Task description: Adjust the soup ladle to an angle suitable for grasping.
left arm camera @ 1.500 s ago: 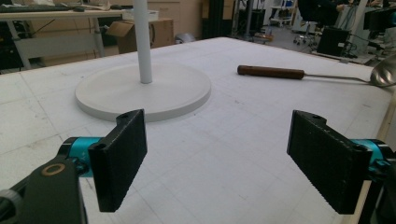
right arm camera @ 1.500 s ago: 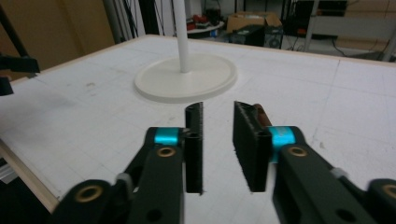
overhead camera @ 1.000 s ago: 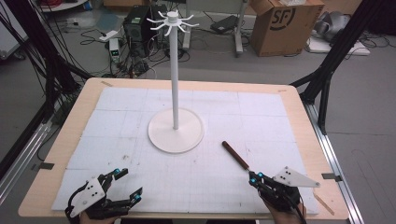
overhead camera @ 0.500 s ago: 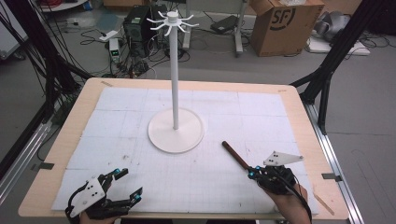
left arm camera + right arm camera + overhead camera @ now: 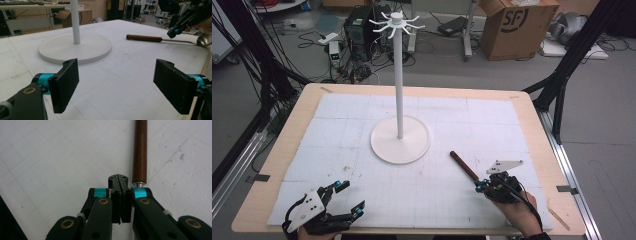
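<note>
left gripper [image 5: 346, 200]: released, near-left corner of surface [image 5: 292, 135] | right gripper [image 5: 480, 186]: clenched on nothing, beside ladle [image 5: 464, 166] handle's metal end, near-right edge | stand [image 5: 400, 137]: centre

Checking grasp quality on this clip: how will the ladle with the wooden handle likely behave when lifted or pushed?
The ladle looks stiff: round wooden handle, thin metal shaft. Its bowl probably makes it end-heavy, so it may tilt if lifted by the handle. The round handle could roll when pushed, though the bowl should limit that.
</note>
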Demonstrator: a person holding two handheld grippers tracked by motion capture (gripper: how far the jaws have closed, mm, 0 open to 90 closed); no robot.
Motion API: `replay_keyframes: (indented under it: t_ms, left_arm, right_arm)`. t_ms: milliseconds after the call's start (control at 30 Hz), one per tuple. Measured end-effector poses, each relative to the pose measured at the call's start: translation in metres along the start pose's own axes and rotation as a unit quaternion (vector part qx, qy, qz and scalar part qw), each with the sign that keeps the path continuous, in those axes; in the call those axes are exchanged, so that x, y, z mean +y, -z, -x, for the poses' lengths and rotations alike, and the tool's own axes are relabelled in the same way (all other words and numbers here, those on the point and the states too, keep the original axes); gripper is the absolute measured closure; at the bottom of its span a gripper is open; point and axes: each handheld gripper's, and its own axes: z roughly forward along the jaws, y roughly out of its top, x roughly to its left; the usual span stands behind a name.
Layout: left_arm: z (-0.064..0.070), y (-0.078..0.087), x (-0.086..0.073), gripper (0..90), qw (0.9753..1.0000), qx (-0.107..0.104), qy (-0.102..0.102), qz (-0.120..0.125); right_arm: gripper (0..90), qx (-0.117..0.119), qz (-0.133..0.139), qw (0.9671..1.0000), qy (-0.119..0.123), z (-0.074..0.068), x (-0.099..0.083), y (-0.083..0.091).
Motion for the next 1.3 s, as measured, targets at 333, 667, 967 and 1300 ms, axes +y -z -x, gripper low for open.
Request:
replay_keyframes:
  t_ms: [333,667,967,1300]
  left_arm:
    - [0.000,0.000,0.000,21.2,1.0000,0.001,0.001,-0.001]
    - [-0.001,0.000,-0.001,21.2,1.0000,0.000,0.000,-0.002]
    - [0.000,-0.001,-0.001,21.3,1.0000,0.001,0.001,-0.003]
    - [-0.001,0.000,-0.001,21.3,1.0000,0.001,0.001,-0.002]
  right_arm:
    - [89.9,0.016,-0.056,0.9983,0.004,0.004,0.005,-0.007]
    - [90.0,0.019,-0.071,0.9973,-0.006,0.014,0.001,-0.010]
    - [90.0,0.027,-0.082,0.9963,-0.003,0.020,0.000,-0.014]
    - [90.0,0.041,-0.104,0.9935,0.016,0.025,0.006,-0.016]
